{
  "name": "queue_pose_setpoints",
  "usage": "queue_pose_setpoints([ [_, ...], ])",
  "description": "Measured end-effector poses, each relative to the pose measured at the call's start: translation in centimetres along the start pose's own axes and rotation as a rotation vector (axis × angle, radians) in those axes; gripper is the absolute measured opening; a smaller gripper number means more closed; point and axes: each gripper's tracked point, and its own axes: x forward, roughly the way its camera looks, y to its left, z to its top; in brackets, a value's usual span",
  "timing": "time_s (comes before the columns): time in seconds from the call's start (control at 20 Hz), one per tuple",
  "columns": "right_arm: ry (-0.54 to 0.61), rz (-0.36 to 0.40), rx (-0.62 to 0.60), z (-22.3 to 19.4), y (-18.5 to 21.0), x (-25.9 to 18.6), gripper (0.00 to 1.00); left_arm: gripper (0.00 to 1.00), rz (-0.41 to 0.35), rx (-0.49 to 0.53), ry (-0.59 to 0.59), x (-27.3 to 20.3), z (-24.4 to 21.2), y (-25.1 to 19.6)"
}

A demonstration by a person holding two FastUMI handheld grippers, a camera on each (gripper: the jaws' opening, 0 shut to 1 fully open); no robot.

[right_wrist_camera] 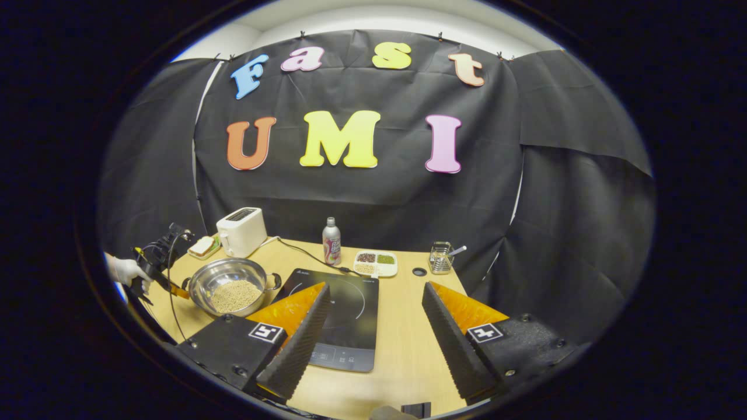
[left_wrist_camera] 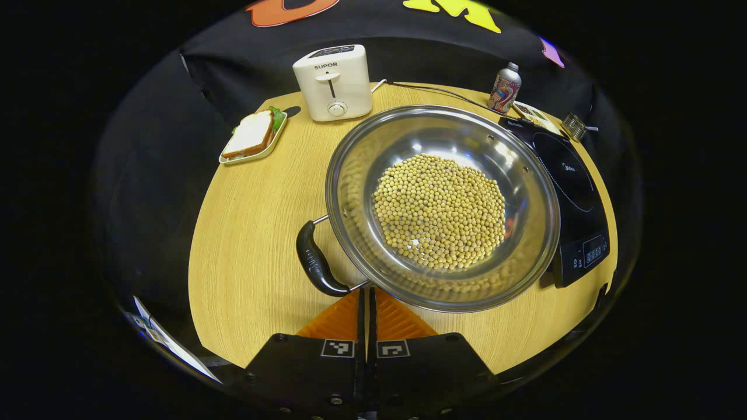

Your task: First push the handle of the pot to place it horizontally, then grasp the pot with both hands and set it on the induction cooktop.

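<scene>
The left gripper [left_wrist_camera: 367, 318] is showing black bodies dotted with screws, a square black-and-white marker on each, and ribbed orange fingers [left_wrist_camera: 335, 318]. The right gripper [right_wrist_camera: 373, 326] is wearing matching markers, with black ribbed faces on its fingers. A gloved hand [right_wrist_camera: 129, 270] in white is showing beside trailing black cables.

Pot [left_wrist_camera: 442, 207]: shiny silver steel, black handle [left_wrist_camera: 316, 261], holding pale yellow beans [left_wrist_camera: 439, 211]. Table [left_wrist_camera: 257, 245]: light yellow wood grain. Behind the pot, toaster [left_wrist_camera: 334, 81] cream-white; plate [left_wrist_camera: 252, 137] pale, with white-and-brown bread, green leaf. Right of the pot, cooktop [left_wrist_camera: 569, 192] glossy black; bottle [left_wrist_camera: 504, 87] silver with multicoloured print. Left gripper [left_wrist_camera: 366, 309]: orange ribbed fingers, black body, black-white square markers. Right gripper [right_wrist_camera: 373, 326] same colours.
</scene>
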Motion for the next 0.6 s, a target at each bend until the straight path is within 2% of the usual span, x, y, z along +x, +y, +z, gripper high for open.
queue_pose_setpoints([
  [0.6,0.008,-0.009,-0.014,0.2,0.2,0.0,1.00,0.00,0.019,0.009,-0.018,1.0,1.5,2.4],
])
